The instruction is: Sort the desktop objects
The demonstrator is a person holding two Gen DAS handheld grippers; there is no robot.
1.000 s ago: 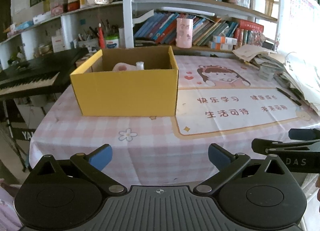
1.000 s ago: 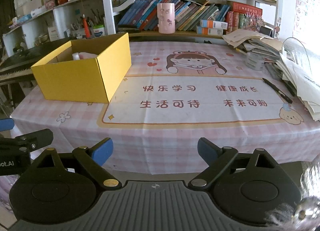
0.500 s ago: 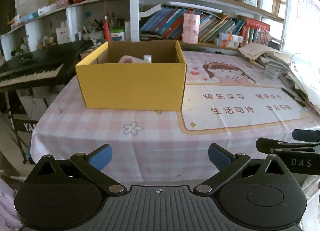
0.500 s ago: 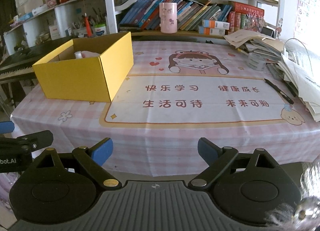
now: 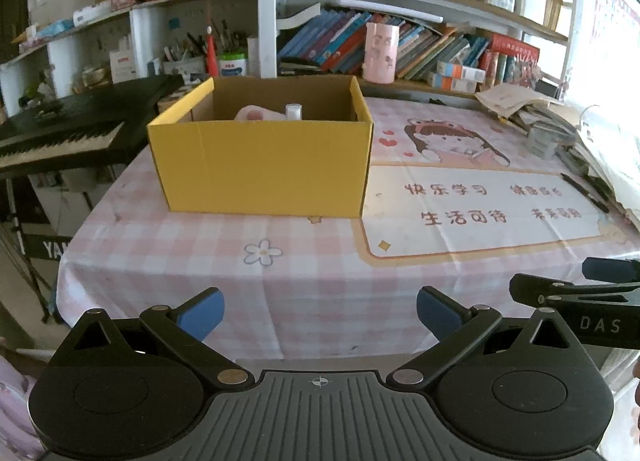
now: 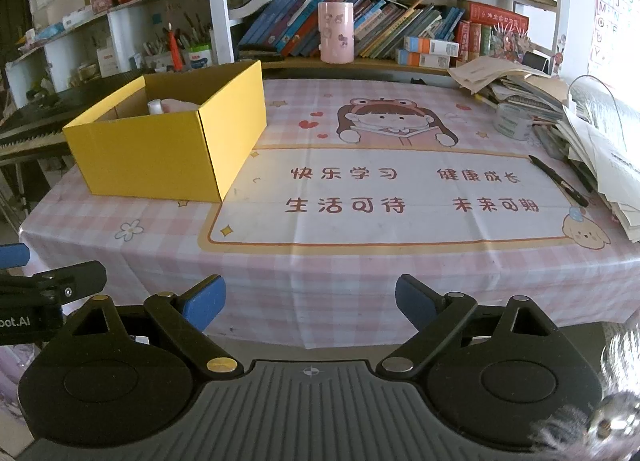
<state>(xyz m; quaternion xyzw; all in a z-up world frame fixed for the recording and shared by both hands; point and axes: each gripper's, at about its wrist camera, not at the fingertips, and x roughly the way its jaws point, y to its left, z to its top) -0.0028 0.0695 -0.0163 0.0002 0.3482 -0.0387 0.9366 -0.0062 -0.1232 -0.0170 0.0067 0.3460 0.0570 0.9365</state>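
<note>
Upper left of both frames, yellow box (image 5: 260,169) on bench (image 5: 320,273), pink item (image 5: 256,115) inside; left gripper (image 5: 320,311) and right gripper (image 6: 310,301) fingers apart, empty; black pen (image 6: 558,180) mid-right.

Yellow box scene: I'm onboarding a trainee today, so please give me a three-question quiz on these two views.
1. True or false: the left gripper holds something.
2. Where does the black pen lie? A) inside the yellow box B) on the tablecloth, near the paper stack C) on the shelf
3. Fill in: the white-capped bottle stands inside the ____.

Key: 1 false, it is open and empty, as is the right gripper; 2 B; 3 yellow box.
</note>
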